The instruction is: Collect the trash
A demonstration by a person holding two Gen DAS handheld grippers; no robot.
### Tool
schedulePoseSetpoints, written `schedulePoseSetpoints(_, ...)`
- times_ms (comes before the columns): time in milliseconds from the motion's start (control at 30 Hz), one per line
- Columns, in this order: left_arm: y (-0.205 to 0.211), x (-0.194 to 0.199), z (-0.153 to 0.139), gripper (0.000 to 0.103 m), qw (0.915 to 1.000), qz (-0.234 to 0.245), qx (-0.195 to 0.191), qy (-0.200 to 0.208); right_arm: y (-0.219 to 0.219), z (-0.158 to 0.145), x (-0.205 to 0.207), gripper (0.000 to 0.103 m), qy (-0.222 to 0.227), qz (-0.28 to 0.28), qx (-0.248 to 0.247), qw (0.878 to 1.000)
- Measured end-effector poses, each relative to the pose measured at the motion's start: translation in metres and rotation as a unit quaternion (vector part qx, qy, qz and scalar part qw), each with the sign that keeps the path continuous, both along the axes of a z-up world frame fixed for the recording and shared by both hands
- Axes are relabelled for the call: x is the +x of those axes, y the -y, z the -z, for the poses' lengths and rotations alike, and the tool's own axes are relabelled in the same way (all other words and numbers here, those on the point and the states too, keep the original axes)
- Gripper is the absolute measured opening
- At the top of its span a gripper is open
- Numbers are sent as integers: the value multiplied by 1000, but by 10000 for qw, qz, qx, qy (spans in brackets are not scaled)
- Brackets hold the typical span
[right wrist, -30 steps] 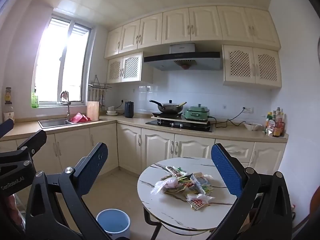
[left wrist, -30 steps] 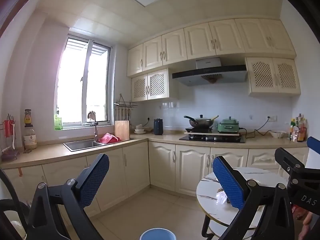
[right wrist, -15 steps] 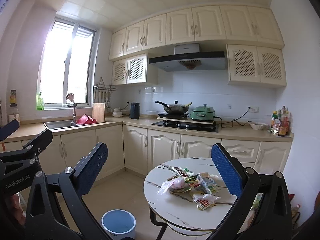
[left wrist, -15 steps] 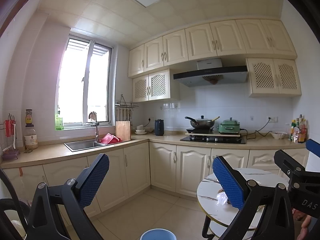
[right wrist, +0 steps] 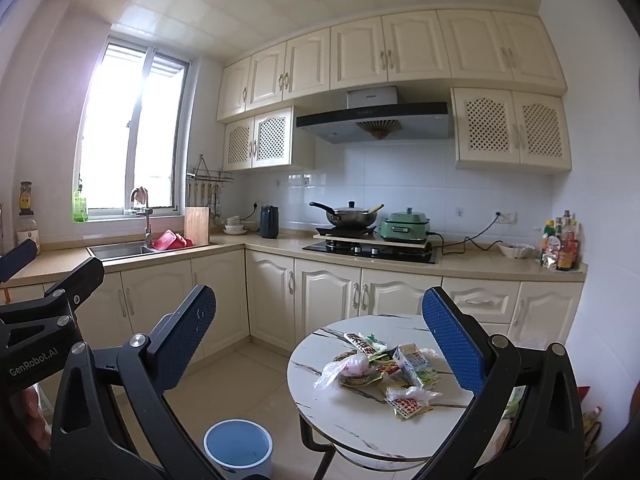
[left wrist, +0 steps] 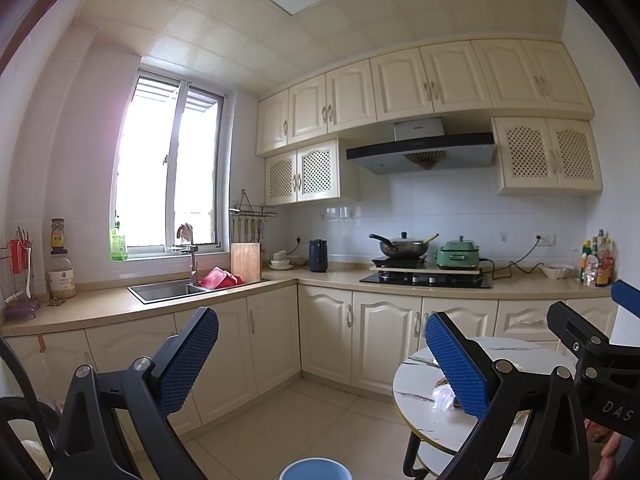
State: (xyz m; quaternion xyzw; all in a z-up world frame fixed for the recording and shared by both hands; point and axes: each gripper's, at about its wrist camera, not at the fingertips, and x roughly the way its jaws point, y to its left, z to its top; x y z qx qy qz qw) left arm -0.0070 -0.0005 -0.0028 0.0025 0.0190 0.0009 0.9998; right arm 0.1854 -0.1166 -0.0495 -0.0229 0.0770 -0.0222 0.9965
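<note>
Both views had drifted right; table (right wrist: 360,420) sat lower centre, nearer. Left gripper (left wrist: 320,360) and right gripper (right wrist: 320,344) gaped, holding nothing. Wrapper pile (right wrist: 380,372) lay mid-table: likely light, crinkly, slippery; pinch a bunched edge. Bin (right wrist: 238,446) stood lower left.

Your left gripper (left wrist: 322,354) is up in the air, blue pads spread wide with nothing between them. Your right gripper (right wrist: 320,340) sits level beside it, jaws just as far apart, empty too, both pointing forward side by side.
</note>
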Motion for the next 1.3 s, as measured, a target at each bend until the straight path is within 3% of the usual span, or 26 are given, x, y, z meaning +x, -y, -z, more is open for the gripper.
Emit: schedulePoseSetpoints(1300,-3,-6,2,102,10000,79,30,41,1,1,-3,103,27,13,-19,10000)
